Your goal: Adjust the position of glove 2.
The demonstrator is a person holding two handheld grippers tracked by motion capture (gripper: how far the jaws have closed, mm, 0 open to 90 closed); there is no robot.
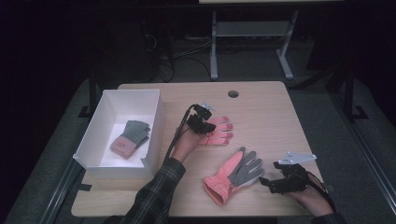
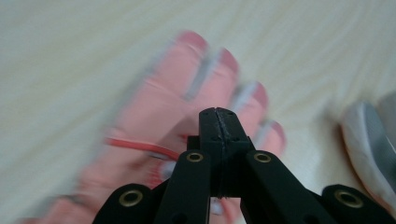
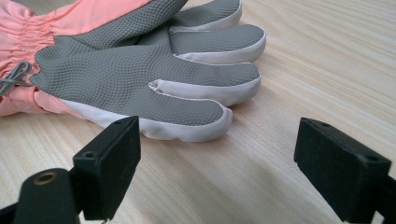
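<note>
A pink glove (image 1: 220, 132) lies back-up at the middle of the table. My left gripper (image 1: 209, 126) hovers over its cuff end, held from below by a hand in a plaid sleeve. In the left gripper view the glove (image 2: 173, 93) is blurred beyond the gripper (image 2: 218, 114), whose jaws are shut flat together with nothing visible between them. A second pink glove (image 1: 233, 175) with a grey palm lies palm-up near the front right. My right gripper (image 1: 265, 182) rests open just right of its fingers. In the right gripper view that glove (image 3: 140, 74) lies just ahead of the gripper (image 3: 224, 158).
A white open box (image 1: 93, 135) stands at the table's left side with a grey and pink knit glove (image 1: 130, 138) inside. The table (image 1: 261, 107) has a round cable hole (image 1: 233, 94) at the back. Desk legs stand on the floor behind.
</note>
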